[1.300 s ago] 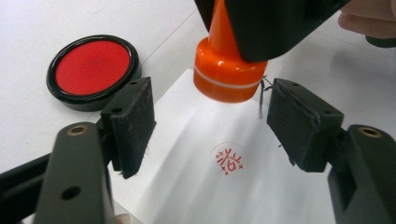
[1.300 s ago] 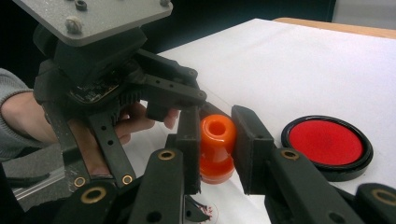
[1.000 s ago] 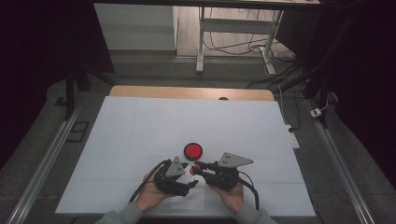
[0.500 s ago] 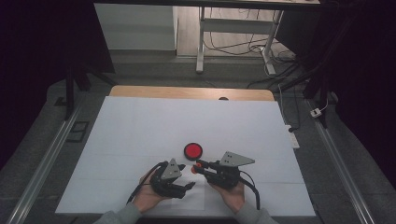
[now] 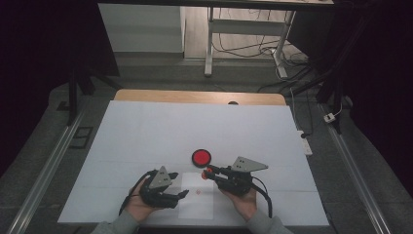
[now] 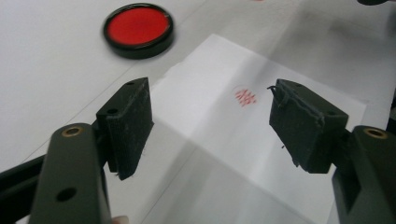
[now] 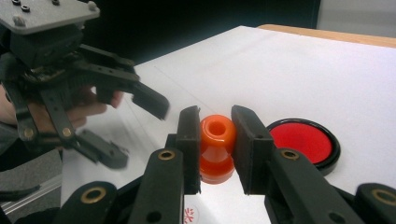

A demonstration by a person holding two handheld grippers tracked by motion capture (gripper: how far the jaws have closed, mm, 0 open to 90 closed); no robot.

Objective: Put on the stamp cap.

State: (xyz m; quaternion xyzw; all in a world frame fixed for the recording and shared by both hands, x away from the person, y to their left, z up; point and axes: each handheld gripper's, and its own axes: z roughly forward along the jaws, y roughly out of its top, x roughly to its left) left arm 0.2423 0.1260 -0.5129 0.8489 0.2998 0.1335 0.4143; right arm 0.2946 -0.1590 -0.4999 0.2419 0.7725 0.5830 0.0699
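My right gripper (image 5: 210,172) is shut on an orange stamp (image 7: 216,147), held just above a white paper sheet (image 5: 197,200). The sheet bears a small red stamp mark (image 6: 244,97). A round red ink pad (image 5: 201,157) in a black rim lies just beyond the sheet, next to the stamp. My left gripper (image 5: 182,194) hovers low over the sheet's left edge, open, with nothing between its pads (image 6: 130,116). Its jaws have just been closing a little. In the right gripper view, the left gripper (image 7: 133,130) stands to the left of the stamp, blurred.
A large white mat (image 5: 146,131) covers the table, with a wooden edge (image 5: 195,96) at the far side. Metal rails (image 5: 44,170) run along both sides. Table legs and cables (image 5: 272,63) lie on the floor beyond.
My left gripper has drawn away to the left from the right gripper, uncovering the sheet and its red mark. The right gripper has kept still with the stamp.
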